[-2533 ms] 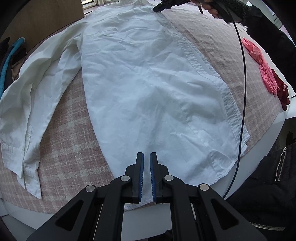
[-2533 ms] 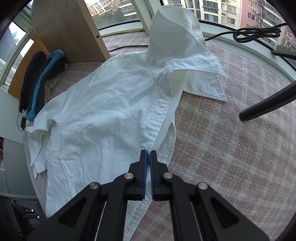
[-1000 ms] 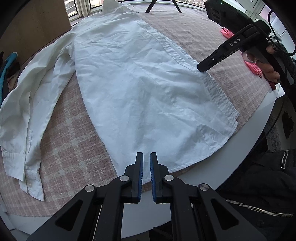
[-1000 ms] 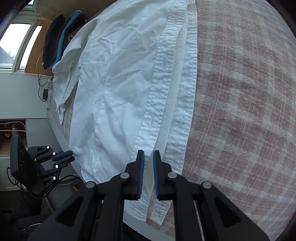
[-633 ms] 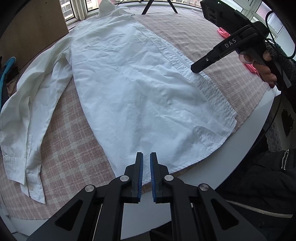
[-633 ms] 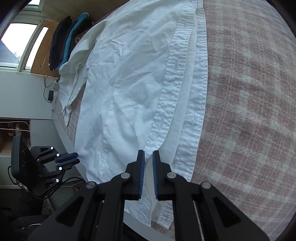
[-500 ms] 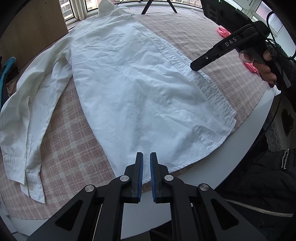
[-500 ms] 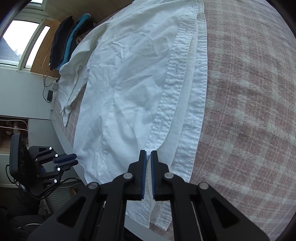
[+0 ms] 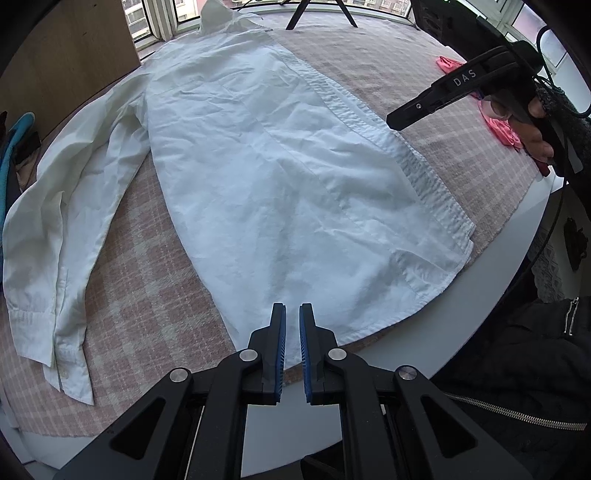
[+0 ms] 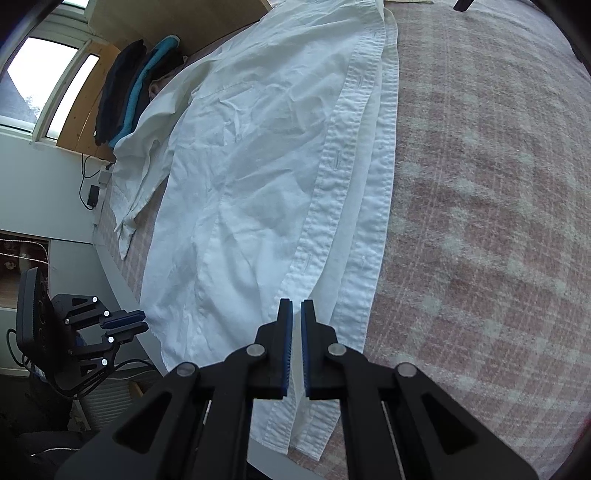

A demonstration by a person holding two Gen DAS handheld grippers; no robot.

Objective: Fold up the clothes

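A: Tongs first. Left tongs (image 9: 291,317): blue-padded jaws pressed nearly together, nothing between them, hanging just above the hem of the long-sleeved white cotton shirt (image 9: 277,184), close to the white table's rim (image 9: 480,314).

B: And the right tongs (image 10: 296,306)?

A: Pressed together as well, tips down at the stitched buttonhole placket (image 10: 332,166). Impossible to tell whether any cloth sits pinched there.

B: Whereabouts of the shirt?

A: Flat on the pink-and-cream checked cloth (image 10: 480,184). Pointed collar (image 9: 218,14) at the far end, both placket strips stacked along one edge, one long sleeve (image 9: 66,206) trailing out on the opposite side.

B: Best way to handle the fold, then?

A: Probably this:
- Spread both pairs.
- Take the stacked placket edge mid-length with the right and the hem corner with the left.
- Catch every layer before lifting.
- Raise low and level, both ends together, then carry across toward the sleeve side.
- Lay down without dragging, or expect fresh wrinkles in an already creased front.

B: Any writing?

A: "DAS" (image 9: 464,79) in pale capitals on the black finger of the right tongs, readable from the left wrist. Nothing legible on the shirt, nor on the crumpled pink garment (image 9: 502,131) beyond the gripping hand (image 9: 532,125).
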